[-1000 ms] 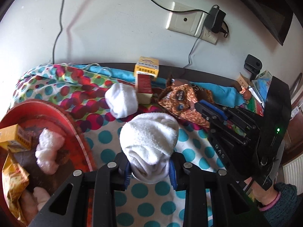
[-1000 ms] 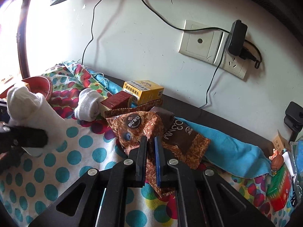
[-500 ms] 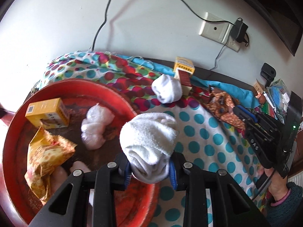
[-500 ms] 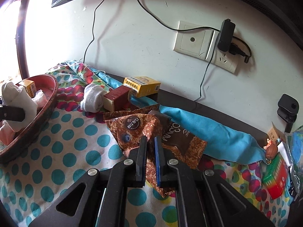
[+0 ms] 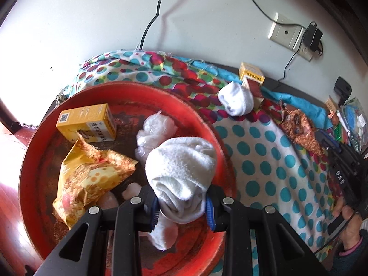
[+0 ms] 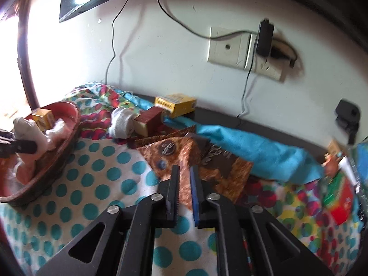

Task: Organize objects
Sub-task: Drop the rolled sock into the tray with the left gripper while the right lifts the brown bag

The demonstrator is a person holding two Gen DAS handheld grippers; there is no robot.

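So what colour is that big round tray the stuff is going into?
Red, worn dark brown across its floor. The tray shows best in the left wrist view.

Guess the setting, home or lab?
Probably a home room: a polka-dot cloth covers the table, a wall socket holds a plugged-in charger, and a round red tray collects socks and snack packets.

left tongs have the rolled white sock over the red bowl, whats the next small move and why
Probably lower a little and open the left tongs to drop the rolled white sock. It is clamped between the pads and hangs over the red bowl, which already holds a yellow box, a yellow snack bag and white bundles, with no rim in the way.
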